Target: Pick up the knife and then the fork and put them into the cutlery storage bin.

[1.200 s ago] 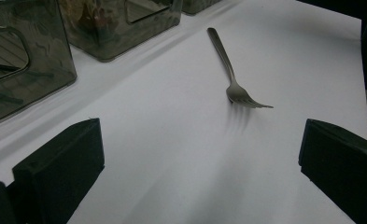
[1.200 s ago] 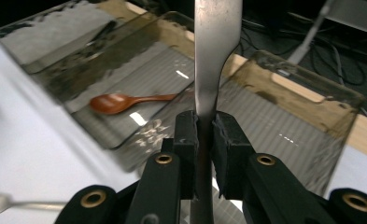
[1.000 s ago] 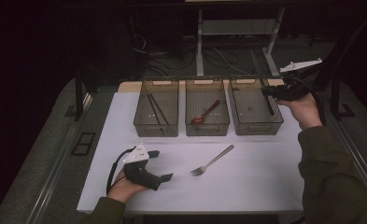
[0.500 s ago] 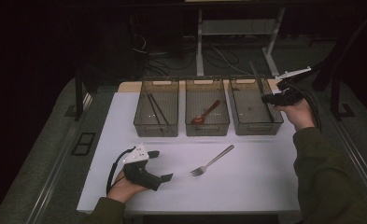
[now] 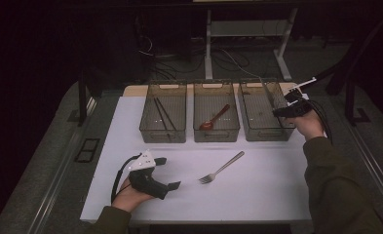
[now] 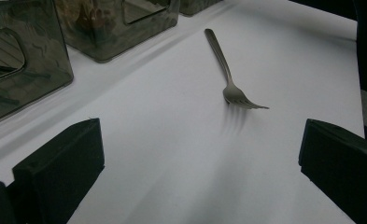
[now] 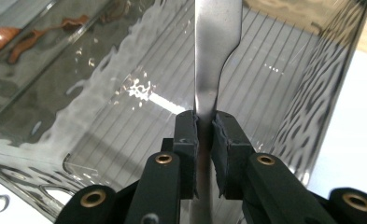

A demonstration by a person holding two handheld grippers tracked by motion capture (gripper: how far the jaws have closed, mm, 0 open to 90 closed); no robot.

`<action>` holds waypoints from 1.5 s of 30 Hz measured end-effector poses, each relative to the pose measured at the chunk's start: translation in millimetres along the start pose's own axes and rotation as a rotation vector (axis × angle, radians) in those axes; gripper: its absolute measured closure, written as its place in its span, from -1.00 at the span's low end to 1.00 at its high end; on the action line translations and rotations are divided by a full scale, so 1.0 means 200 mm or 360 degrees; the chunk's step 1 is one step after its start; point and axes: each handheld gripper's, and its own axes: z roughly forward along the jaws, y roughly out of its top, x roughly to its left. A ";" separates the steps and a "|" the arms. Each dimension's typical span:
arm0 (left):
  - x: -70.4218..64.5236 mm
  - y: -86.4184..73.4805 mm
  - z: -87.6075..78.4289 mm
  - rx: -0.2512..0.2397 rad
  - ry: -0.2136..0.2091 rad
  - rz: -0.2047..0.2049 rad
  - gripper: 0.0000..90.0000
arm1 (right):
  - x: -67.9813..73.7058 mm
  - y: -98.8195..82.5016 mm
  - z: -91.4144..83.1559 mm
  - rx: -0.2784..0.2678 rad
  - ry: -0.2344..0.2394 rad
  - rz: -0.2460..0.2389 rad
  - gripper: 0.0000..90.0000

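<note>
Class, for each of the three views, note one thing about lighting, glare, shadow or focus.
High view: the surroundings are dark and the white table is brightest. Left gripper view: the fork casts a soft shadow toward the camera, and the near black jaws look slightly soft. Right gripper view: glare ripples over the clear bin, and the metal utensil shines.

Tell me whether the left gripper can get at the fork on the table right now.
Probably yes. The left gripper stands open, aimed at the fork, which lies flat with bare white table between them and nothing in the way.
</note>
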 end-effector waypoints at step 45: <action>0.00 0.00 0.00 -0.0001 0.0007 -0.0003 -1.00 | 0.38 -0.28 -0.30 -0.0407 0.0398 -0.0189 0.46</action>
